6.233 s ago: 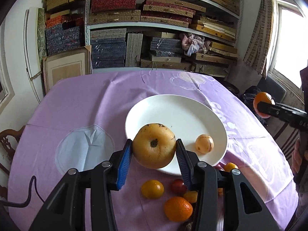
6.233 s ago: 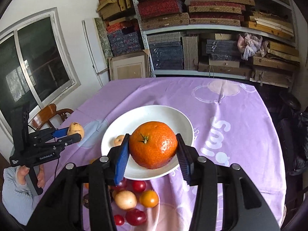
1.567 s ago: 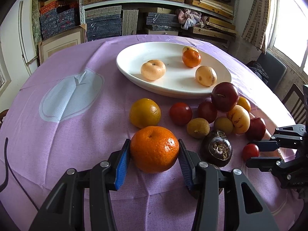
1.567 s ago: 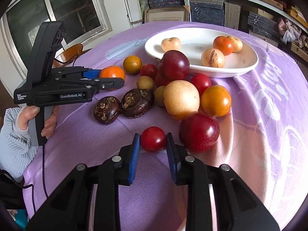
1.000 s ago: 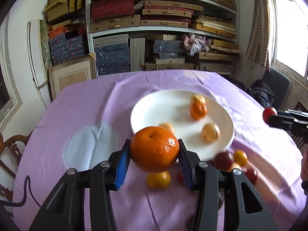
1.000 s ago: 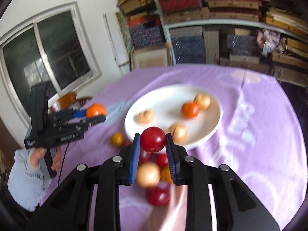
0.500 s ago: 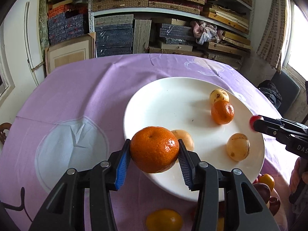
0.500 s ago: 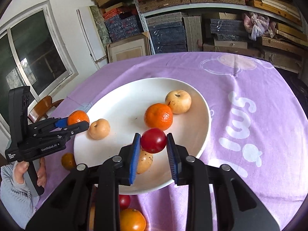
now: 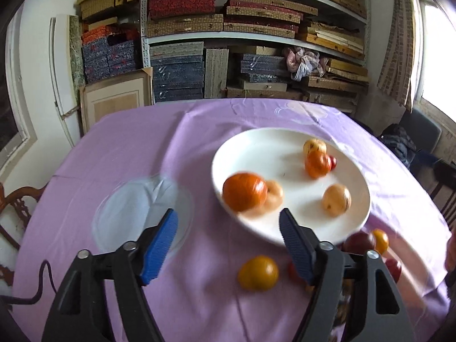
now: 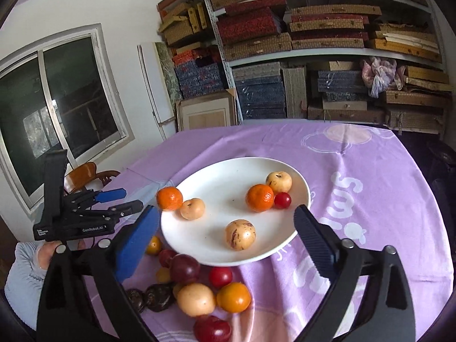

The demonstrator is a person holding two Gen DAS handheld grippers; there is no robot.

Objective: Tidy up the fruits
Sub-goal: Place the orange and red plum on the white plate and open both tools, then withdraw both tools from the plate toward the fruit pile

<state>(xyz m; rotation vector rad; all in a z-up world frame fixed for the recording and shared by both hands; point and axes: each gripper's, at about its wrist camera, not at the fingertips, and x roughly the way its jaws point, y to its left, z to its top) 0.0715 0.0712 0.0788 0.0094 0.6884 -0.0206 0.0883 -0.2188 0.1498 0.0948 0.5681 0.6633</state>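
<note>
A white plate (image 10: 228, 176) on the purple cloth holds several fruits: an orange (image 10: 170, 198) at its left rim, a pale peach (image 10: 193, 208), a second orange (image 10: 259, 197), a small red fruit (image 10: 282, 200), a yellow apple (image 10: 278, 181) and a speckled yellow fruit (image 10: 240, 234). My left gripper (image 9: 228, 236) is open and empty, just in front of the plate (image 9: 285, 142) and the orange (image 9: 245, 195). It also shows in the right wrist view (image 10: 119, 199). My right gripper (image 10: 225, 228) is open and empty above the plate's near rim.
Loose fruits lie on the cloth in front of the plate: dark plums (image 10: 184, 268), red fruits (image 10: 220, 277), an orange-yellow one (image 10: 233, 297), a pale one (image 10: 196, 299) and dark wrinkled ones (image 10: 159, 297). A yellow fruit (image 9: 258, 272) lies between my left fingers. Shelves stand behind the table.
Both grippers have opened. The orange left my left gripper and lies at the plate's left rim. The small red fruit left my right gripper and lies beside the second orange. Both grippers pulled back.
</note>
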